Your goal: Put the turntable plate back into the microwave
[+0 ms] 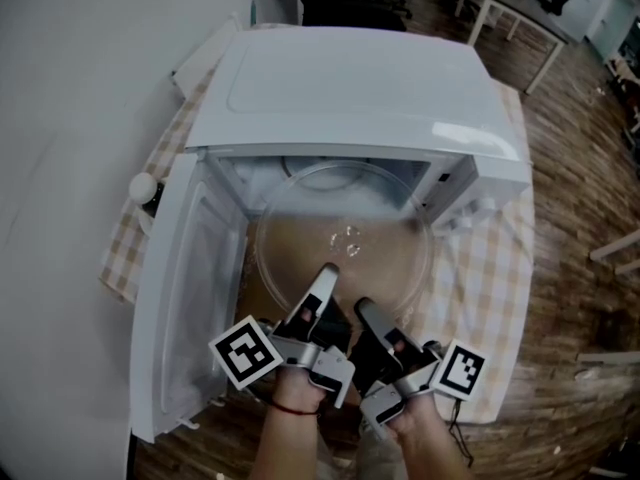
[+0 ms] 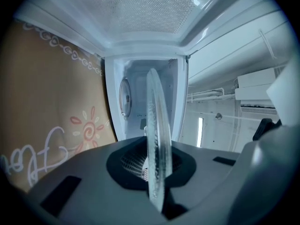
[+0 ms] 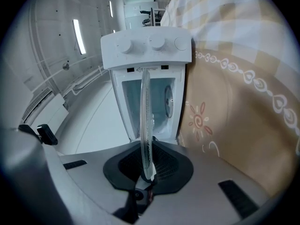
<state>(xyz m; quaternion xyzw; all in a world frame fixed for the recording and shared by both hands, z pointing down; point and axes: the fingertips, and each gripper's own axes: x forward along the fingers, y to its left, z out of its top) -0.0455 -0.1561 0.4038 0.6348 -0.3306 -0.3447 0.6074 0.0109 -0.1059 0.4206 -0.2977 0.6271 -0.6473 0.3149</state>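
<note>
The clear glass turntable plate (image 1: 340, 248) is held level in the mouth of the open white microwave (image 1: 350, 88), its far half inside the cavity. My left gripper (image 1: 325, 276) and right gripper (image 1: 362, 308) sit side by side at the plate's near rim, each shut on it. In the left gripper view the plate (image 2: 157, 139) runs edge-on between the jaws of the left gripper (image 2: 157, 184), toward the cavity (image 2: 145, 97). In the right gripper view the plate's rim (image 3: 146, 125) is pinched in the right gripper (image 3: 147, 170), below the control knobs (image 3: 145, 43).
The microwave door (image 1: 185, 298) hangs open to the left. A tan patterned mat (image 3: 225, 125) lies in front of the oven on a checked tablecloth (image 1: 490, 288). A white round object (image 1: 143, 186) sits left of the oven. Wooden floor (image 1: 580, 218) lies to the right.
</note>
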